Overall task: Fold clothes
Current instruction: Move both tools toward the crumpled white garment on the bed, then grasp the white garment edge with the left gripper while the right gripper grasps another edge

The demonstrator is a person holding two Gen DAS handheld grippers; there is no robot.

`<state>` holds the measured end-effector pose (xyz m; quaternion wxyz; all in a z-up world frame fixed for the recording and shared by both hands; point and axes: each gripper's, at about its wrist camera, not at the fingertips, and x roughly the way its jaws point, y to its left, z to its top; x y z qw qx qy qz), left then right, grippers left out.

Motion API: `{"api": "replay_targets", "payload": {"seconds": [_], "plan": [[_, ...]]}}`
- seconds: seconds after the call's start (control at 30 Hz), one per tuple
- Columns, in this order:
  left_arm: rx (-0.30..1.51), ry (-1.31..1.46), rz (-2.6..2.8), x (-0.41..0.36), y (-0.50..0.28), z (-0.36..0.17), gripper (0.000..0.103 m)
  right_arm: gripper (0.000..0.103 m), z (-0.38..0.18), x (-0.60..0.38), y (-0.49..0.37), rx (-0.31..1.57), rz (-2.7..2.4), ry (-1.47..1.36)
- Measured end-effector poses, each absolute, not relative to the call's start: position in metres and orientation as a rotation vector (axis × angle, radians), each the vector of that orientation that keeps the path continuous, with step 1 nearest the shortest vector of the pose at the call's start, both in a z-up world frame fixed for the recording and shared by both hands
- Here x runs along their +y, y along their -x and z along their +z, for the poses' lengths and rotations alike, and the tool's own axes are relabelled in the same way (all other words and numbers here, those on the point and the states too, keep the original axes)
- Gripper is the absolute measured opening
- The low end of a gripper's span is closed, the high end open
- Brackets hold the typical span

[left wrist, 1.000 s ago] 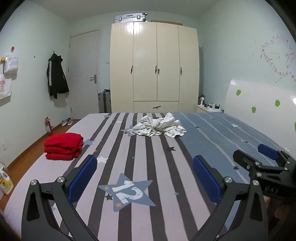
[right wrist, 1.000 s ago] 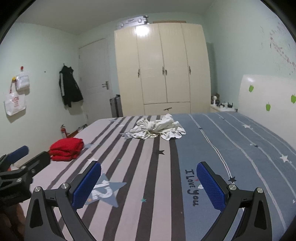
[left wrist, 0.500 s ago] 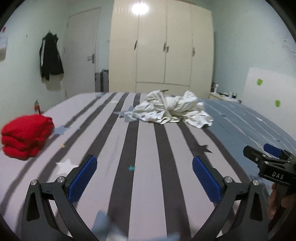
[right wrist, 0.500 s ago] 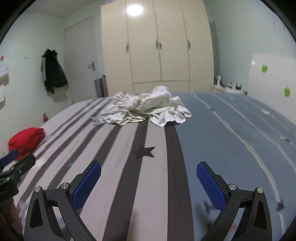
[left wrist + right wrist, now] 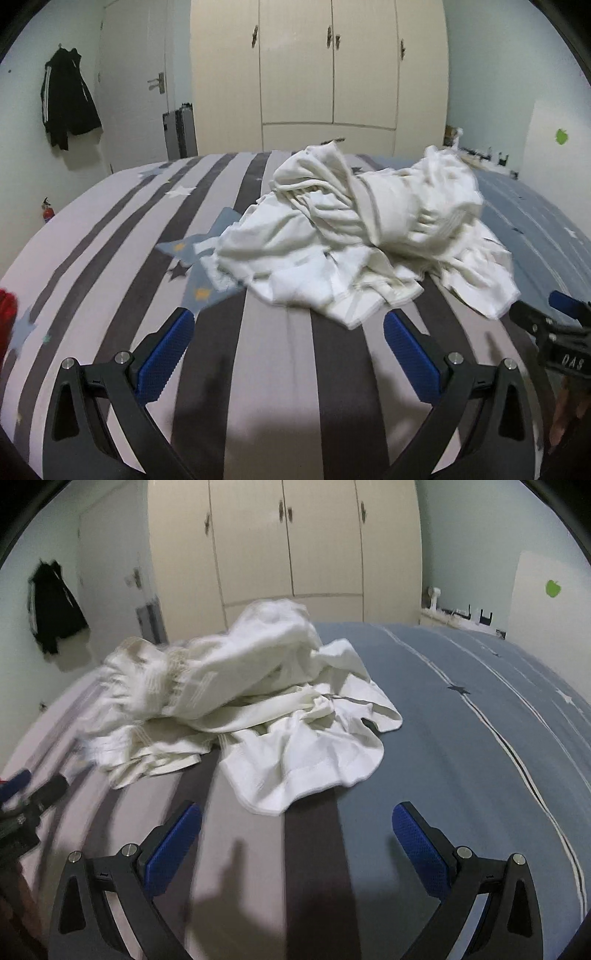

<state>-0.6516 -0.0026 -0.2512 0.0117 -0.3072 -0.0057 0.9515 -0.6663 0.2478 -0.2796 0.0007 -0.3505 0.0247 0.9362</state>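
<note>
A crumpled white garment [image 5: 354, 229] lies in a heap on the striped bedspread [image 5: 277, 369]. My left gripper [image 5: 288, 347] is open just short of the heap's near edge, nothing between its blue pads. In the right wrist view the same white garment [image 5: 258, 709] spreads ahead, its nearest hem close in front of my open right gripper [image 5: 297, 834]. The right gripper's tip [image 5: 546, 328] shows at the right edge of the left wrist view, and the left gripper's tip [image 5: 29, 790] at the left edge of the right wrist view.
A sliver of folded red clothing [image 5: 5, 314] sits at the bed's left edge. A cream wardrobe [image 5: 325, 74] and a door [image 5: 136, 85] stand beyond the bed, a black jacket [image 5: 68, 99] hangs on the left wall, and a white headboard [image 5: 550, 598] is at right.
Both grippers have moved forward across the bed toward the white heap, which now fills the middle of both views. The red stack has slid almost out of sight at left. Both stay open.
</note>
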Motion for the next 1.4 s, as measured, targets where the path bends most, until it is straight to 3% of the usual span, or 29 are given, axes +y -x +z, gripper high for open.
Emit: {"api": "replay_targets", "payload": {"seconds": [0.13, 0.2, 0.23, 0.27, 0.3, 0.37, 0.4, 0.47, 0.5, 0.53, 0.77, 0.87, 1.2, 1.4], "plan": [[0.003, 1.039, 2.928, 0.004, 0.703, -0.265, 0.102, 0.102, -0.293, 0.247, 0.71, 0.084, 2.919, 1.169], [0.001, 1.085, 2.904, 0.005, 0.722, -0.271, 0.095, 0.102, -0.298, 0.249, 0.729, 0.131, 2.907, 1.217], [-0.007, 1.114, 2.885, 0.005, 0.729, -0.275, 0.089, 0.1, -0.302, 0.251, 0.736, 0.146, 2.893, 1.255], [-0.021, 1.156, 2.857, 0.005, 0.737, -0.28, 0.062, 0.094, -0.307, 0.252, 0.743, 0.161, 2.879, 1.293], [-0.033, 1.207, 2.826, 0.005, 0.743, -0.285, 0.04, 0.084, -0.311, 0.253, 0.75, 0.176, 2.864, 1.331], [-0.043, 1.275, 2.778, 0.003, 0.743, -0.292, 0.034, 0.075, -0.313, 0.254, 0.756, 0.193, 2.862, 1.357], [-0.041, 1.264, 2.767, 0.0, 0.73, -0.288, 0.021, 0.061, -0.312, 0.254, 0.757, 0.196, 2.873, 1.35], [-0.037, 1.244, 2.743, -0.004, 0.704, -0.28, 0.012, 0.04, -0.309, 0.253, 0.754, 0.193, 2.893, 1.341], [-0.035, 1.233, 2.731, -0.007, 0.692, -0.276, 0.009, 0.018, -0.307, 0.252, 0.75, 0.187, 2.916, 1.341], [-0.033, 1.223, 2.719, -0.009, 0.679, -0.272, 0.009, 0.009, -0.304, 0.251, 0.745, 0.179, 2.939, 1.342], [-0.02, 1.152, 2.635, -0.026, 0.59, -0.245, 0.006, 0.008, -0.286, 0.258, 0.634, 0.194, 3.041, 1.361], [-0.043, 1.162, 2.618, -0.025, 0.509, -0.231, 0.003, 0.008, -0.278, 0.266, 0.562, 0.221, 3.045, 1.366], [-0.159, 1.488, 2.462, -0.03, 0.217, -0.21, 0.003, 0.006, -0.26, 0.255, 0.276, 0.149, 2.922, 1.597], [-0.137, 1.623, 2.431, -0.036, 0.129, -0.202, 0.005, 0.009, -0.249, 0.256, 0.174, 0.128, 2.799, 1.8]]}}
